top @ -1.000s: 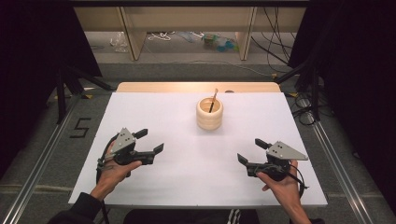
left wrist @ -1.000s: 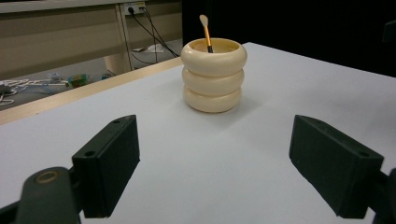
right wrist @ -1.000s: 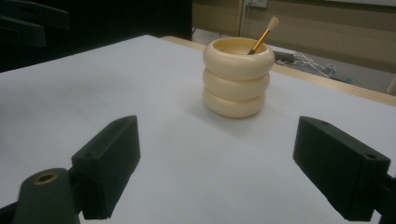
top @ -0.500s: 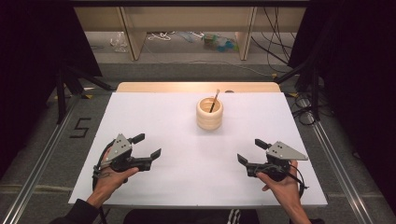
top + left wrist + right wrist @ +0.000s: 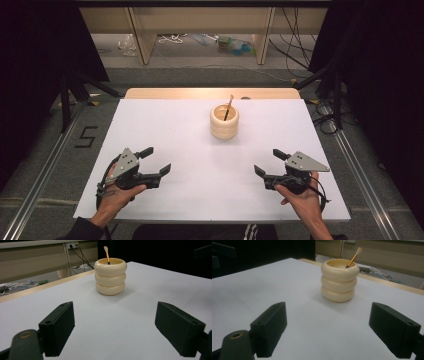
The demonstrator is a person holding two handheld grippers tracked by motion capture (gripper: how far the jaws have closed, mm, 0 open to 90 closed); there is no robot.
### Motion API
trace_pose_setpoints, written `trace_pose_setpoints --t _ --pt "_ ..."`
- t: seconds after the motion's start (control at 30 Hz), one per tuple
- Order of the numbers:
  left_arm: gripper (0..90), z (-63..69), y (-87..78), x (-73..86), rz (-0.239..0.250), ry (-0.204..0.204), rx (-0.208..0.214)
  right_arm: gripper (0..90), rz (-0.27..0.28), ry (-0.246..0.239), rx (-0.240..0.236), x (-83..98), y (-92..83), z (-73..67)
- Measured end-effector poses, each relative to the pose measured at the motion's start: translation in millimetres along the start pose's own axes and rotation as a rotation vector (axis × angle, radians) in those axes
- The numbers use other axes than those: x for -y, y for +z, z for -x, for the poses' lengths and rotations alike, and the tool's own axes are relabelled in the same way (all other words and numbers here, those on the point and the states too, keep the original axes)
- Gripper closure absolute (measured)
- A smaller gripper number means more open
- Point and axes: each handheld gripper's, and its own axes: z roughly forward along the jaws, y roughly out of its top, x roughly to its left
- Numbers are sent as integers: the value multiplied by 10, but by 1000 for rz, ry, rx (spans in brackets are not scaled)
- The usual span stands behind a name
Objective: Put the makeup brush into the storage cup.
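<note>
A cream, three-ringed cup (image 5: 224, 121) stands upright on the white table (image 5: 165, 125), past the middle. A thin brush (image 5: 229, 107) with an orange handle leans inside it, pale tip up. My left gripper (image 5: 156, 161) sits near the front left, held by a hand, jaws open and pointing toward the cup. My right gripper (image 5: 269, 162) sits near the front right, also open and hand-held. Both are well short of the cup. The left gripper view has the cup (image 5: 110, 276) and brush (image 5: 107, 255) ahead between the open gripper (image 5: 115, 327). So does the right gripper view: cup (image 5: 340, 281), brush (image 5: 354, 257), gripper (image 5: 328, 328).
A bare wooden strip (image 5: 210, 93) runs along the table's far edge. Beyond it are the floor, loose cables (image 5: 295, 55) and wooden furniture legs (image 5: 142, 40). Dark curtains and stand legs (image 5: 70, 95) flank both sides.
My left gripper has drawn back slightly toward the table's front left edge. The right gripper, cup and brush have not moved.
</note>
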Motion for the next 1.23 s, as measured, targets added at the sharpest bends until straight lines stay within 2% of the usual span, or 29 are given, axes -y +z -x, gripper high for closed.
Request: trace_pose_setpoints --t 0.63,0.7,0.83,0.9,0.97,1.23 --pt "160 -17 14 -1 4 4 -7 157 -11 -2 -8 -2 -5 4" --pt "160 -20 14 -1 3 7 -7 157 5 -2 -4 3 5 4" --pt "160 -19 14 -3 7 2 -8 157 -12 -2 -4 0 -4 0" --pt "160 -20 12 -1 3 7 -8 157 -1 -2 1 0 -1 0" --pt "160 -13 13 2 6 -11 -13 157 -9 -2 -3 -2 -4 2" --pt "160 -15 16 -1 6 -11 -12 157 -7 -2 0 2 -5 3"
